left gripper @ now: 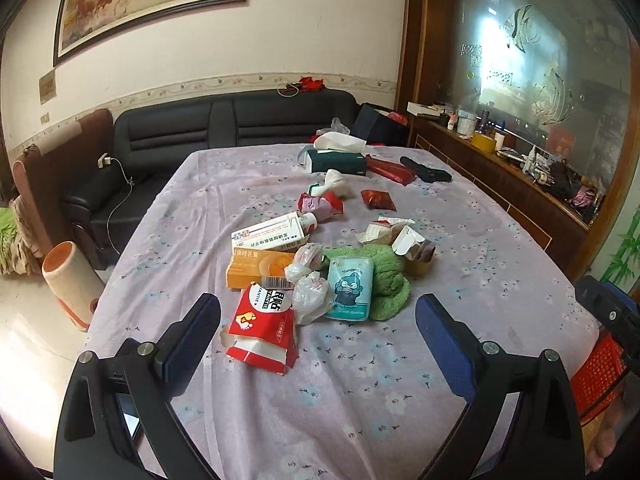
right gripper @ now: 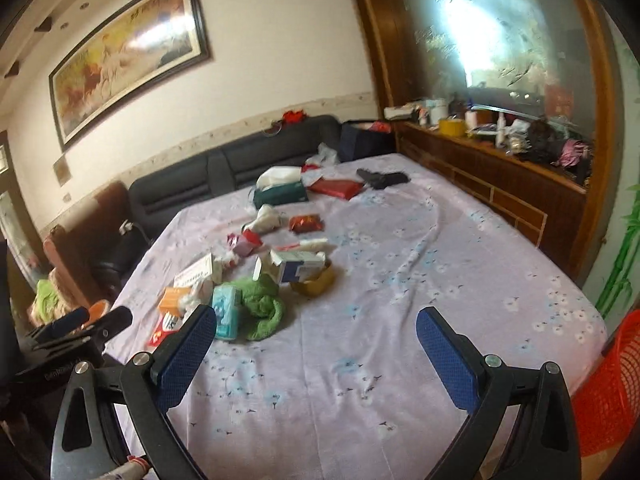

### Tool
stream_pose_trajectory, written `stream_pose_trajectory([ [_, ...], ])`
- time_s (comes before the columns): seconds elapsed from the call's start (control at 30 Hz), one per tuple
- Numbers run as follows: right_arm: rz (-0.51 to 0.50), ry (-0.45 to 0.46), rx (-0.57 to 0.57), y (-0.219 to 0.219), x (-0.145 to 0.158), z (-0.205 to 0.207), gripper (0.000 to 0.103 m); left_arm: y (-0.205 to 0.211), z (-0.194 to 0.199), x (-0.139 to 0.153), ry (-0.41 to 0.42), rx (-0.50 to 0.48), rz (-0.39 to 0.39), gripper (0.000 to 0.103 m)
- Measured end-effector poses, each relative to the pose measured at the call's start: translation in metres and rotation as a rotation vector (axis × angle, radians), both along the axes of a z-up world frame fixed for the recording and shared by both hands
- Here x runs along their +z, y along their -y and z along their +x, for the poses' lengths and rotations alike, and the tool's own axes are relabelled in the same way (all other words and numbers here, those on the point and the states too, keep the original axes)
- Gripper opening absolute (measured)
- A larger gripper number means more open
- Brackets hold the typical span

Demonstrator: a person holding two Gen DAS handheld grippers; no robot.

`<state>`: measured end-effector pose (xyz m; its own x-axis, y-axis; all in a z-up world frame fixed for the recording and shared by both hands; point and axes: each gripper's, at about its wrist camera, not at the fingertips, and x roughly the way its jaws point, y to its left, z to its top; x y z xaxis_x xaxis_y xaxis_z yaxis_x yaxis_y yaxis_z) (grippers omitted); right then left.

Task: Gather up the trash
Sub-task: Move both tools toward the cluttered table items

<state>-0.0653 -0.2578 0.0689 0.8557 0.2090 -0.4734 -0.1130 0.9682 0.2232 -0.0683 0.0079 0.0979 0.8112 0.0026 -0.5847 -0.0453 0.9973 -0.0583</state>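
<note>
The left tool (left gripper: 318, 332) hangs low over the near part of the worktop (left gripper: 360, 400), its blue-padded fingers (left gripper: 444, 344) spread wide with nothing between them. Just ahead of its left finger lies a torn red and white paper carton (left gripper: 262, 330), touching a crumpled clear plastic bag (left gripper: 310, 292). Beside the bag sits a light blue tissue packet with a cartoon figure (left gripper: 349, 288), resting against a bunched green knitted cloth (left gripper: 386, 276). Behind the carton lie a flat orange cardboard box (left gripper: 256, 268) and a long white medicine box (left gripper: 268, 232), and farther back a crumpled pink and red wrapper (left gripper: 320, 206), a small dark red foil sachet (left gripper: 377, 199) and a dark green tissue box with white tissue sticking out (left gripper: 336, 160). The right tool (right gripper: 316, 338) is also spread wide and holds nothing, hovering over a bare stretch of the lilac flowered tablecloth (right gripper: 400, 280); the same litter lies ahead and to its left, with an opened white and blue carton (right gripper: 298, 266) leaning over a roll of brown tape (right gripper: 316, 284). A red plastic mesh basket (right gripper: 604, 392) stands off the worktop's near right corner. A black leather sofa (left gripper: 168, 136) lines the wall beyond.
</note>
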Motion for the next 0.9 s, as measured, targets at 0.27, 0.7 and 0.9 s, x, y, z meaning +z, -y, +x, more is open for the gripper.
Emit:
stream_pose_trajectory([
  [0.27,-0.012,0.021,0.015,-0.006,0.008,-0.018,0.102,0.004,-0.018,0.011,0.031,-0.007,0.007,0.097],
  [0.7,-0.011,0.078,0.012,-0.005,0.021,-0.041,0.102,0.008,-0.039,0.025,0.075,-0.012,0.012,0.097],
  [0.9,-0.016,0.086,0.008,-0.007,0.022,-0.044,0.102,0.007,-0.042,0.028,0.081,-0.01,0.008,0.097],
])
